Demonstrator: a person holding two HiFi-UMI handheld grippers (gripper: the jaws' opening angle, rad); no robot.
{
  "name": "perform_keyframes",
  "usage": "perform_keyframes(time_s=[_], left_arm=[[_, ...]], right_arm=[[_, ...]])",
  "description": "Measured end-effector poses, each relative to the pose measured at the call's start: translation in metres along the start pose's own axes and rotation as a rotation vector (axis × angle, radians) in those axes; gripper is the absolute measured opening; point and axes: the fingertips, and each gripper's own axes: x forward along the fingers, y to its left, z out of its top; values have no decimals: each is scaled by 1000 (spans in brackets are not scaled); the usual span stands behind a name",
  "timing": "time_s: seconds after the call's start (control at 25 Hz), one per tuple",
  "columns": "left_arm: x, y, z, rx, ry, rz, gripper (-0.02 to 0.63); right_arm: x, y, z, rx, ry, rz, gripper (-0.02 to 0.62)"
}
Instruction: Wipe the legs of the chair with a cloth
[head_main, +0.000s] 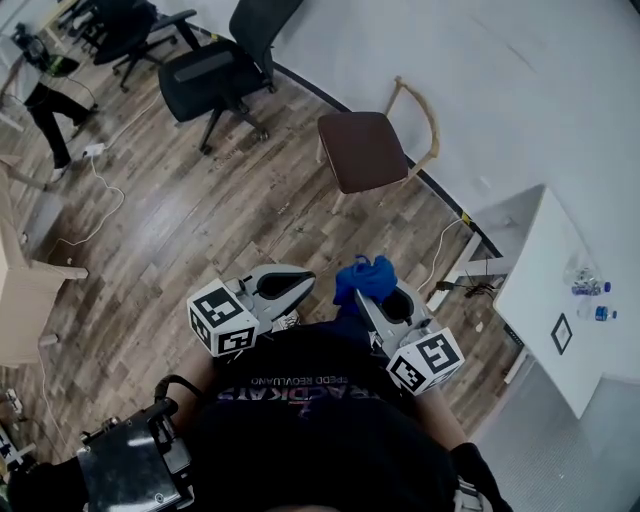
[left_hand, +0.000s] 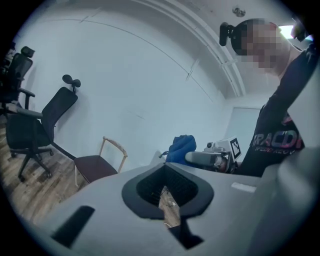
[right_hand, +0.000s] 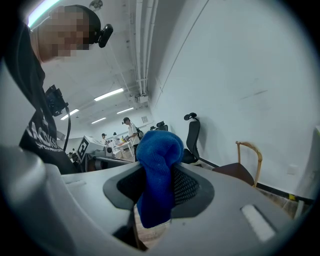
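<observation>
The right gripper (head_main: 368, 293) clamps a blue cloth (head_main: 363, 276); the left gripper (head_main: 305, 282) is closed and empty. The chair (head_main: 362, 150) stands at twelve o'clock. The print on the person's shirt (left_hand: 277, 140) begins "TRAC".

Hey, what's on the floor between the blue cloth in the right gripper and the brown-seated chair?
Nothing: in the head view only bare wooden floor separates the blue cloth from the chair.

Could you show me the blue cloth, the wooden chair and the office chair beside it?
blue cloth (head_main: 365, 277), head view, middle of the bunched fabric.
wooden chair (head_main: 362, 150), head view, its brown seat.
office chair (head_main: 215, 75), head view, its seat.
</observation>
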Motion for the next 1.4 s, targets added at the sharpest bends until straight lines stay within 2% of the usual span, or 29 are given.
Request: perform_keyframes(time_s=[0.36,0.92,1.4], left_arm=[[-3,7,-5,-66,-16,-7,6],[1,6,-10,-70,-9,0,5],[1,8,-4,-31,-5,14,6]], right_arm=[[3,10,-10,-14,26,4,141],[3,9,-14,-16,34,13,138],[7,7,-14,0,36,10,138]])
